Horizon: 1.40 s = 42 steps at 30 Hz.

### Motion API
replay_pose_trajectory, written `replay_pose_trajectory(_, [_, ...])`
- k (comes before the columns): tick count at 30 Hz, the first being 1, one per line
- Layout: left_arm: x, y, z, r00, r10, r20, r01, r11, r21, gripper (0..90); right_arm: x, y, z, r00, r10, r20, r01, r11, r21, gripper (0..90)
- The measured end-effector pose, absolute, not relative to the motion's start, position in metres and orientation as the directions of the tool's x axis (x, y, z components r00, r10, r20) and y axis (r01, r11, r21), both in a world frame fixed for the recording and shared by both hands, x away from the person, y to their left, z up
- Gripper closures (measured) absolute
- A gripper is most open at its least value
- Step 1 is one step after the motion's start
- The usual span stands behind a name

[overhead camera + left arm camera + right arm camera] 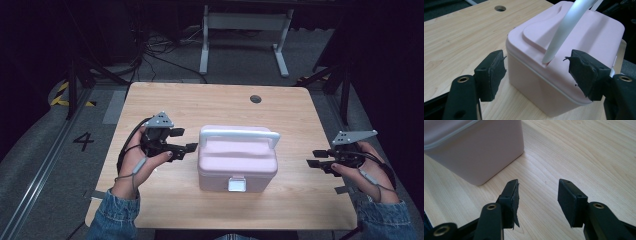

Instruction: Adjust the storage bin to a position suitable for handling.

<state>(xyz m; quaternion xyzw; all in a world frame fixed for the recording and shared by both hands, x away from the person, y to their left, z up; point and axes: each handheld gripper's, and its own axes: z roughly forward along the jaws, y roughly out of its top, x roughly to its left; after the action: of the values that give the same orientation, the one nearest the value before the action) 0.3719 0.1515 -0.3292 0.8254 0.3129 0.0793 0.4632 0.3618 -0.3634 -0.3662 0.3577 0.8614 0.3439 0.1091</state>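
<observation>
High view looks down on a pale wooden table (165, 102) with rounded corners and a small round hole (255, 99) near its far edge. Round it lies a dim room with grey floor, loose cables, the white legs of another frame (245, 37) beyond the far edge, and a painted figure 4 (83, 141) on the floor to the left.

A pink box (237, 165) with a white carrying handle (240, 135) and a white front clasp (237, 184) stands between the two grippers, in the middle of the table.

Left gripper (186, 140) sits just beside the box's left end, its tips close to the box and pointing at it. In the left gripper view its jaws stand wide apart, with the box's near corner and the foot of the handle (564, 32) straight ahead between them, yet the pads (496, 71) press on nothing. Whether a tip brushes the box wall, I cannot tell.

Right gripper (316, 158) is held off the box's right end with bare wood between. In the right gripper view its jaws are also spread, with only table grain between the pads (566, 197); the box's lower corner (474, 152) lies ahead and to the left of them, apart from both.
</observation>
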Motion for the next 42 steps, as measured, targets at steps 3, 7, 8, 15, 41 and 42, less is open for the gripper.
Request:
replay_pose_trajectory(3, [0.373,0.143,-0.330,0.806,0.578,-0.128,0.412,-0.392,0.823,29.8,0.360,-0.362,-0.368,-0.720,0.691,0.058,0.542,0.509,0.668,52.3])
replay_pose_trajectory(7, [0.373,0.138,-0.331,0.810,0.575,-0.117,0.396,-0.388,0.832,30.2,0.359,-0.364,-0.368,-0.718,0.693,0.060,0.543,0.504,0.672,52.0])
replay_pose_trajectory(8, [0.374,0.136,-0.332,0.814,0.570,-0.112,0.383,-0.383,0.840,30.7,0.359,-0.364,-0.368,-0.718,0.693,0.060,0.543,0.504,0.672,52.0])
replay_pose_trajectory(15, [0.378,0.125,-0.336,0.833,0.543,-0.104,0.344,-0.363,0.866,38.3,0.358,-0.366,-0.368,-0.716,0.696,0.062,0.545,0.500,0.673,52.0])
replay_pose_trajectory(41, [0.377,0.109,-0.336,0.825,0.559,-0.085,0.322,-0.340,0.883,69.3,0.358,-0.363,-0.370,-0.718,0.692,0.074,0.548,0.497,0.673,51.4])
replay_pose_trajectory(42, [0.377,0.109,-0.336,0.825,0.559,-0.085,0.322,-0.340,0.883,69.4,0.358,-0.363,-0.370,-0.718,0.692,0.074,0.548,0.497,0.673,51.4])
